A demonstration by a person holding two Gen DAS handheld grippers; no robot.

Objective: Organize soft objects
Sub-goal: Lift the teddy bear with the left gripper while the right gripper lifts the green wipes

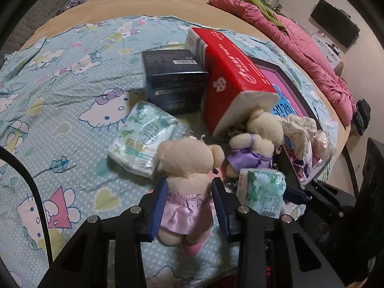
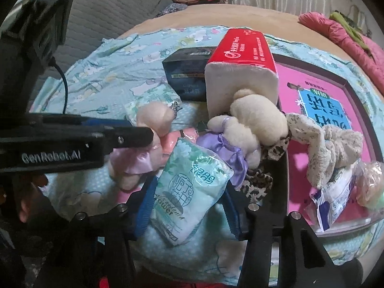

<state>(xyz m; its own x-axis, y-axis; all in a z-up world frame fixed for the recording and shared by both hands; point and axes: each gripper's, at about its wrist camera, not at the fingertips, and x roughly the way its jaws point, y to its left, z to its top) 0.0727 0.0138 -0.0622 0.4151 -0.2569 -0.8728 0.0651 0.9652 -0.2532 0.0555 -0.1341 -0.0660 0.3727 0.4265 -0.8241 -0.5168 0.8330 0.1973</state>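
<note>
The soft toy bear in the pink satin skirt sits low in the centre of the left wrist view, lying on the blue cartoon-print bedspread, and the left tool has its two blue pads pressed against the bear's waist on either side, so it is gripped. In the right wrist view the same bear shows at centre left, partly behind the left tool's black arm. The right tool is closed around a pale green tissue pack at lower centre of that view, the blue pads touching its sides; in the left view this pack appears at lower right. A second bear in a purple dress lies just right of centre, its head against the open end of a red tissue carton that leans tilted over a dark blue box. Another tissue pack lies flat on the bedspread left of the pink-skirted bear. At right, a floral cloth toy rests on a pink tray with printed lettering. A pink quilt lies along the upper right.
</note>
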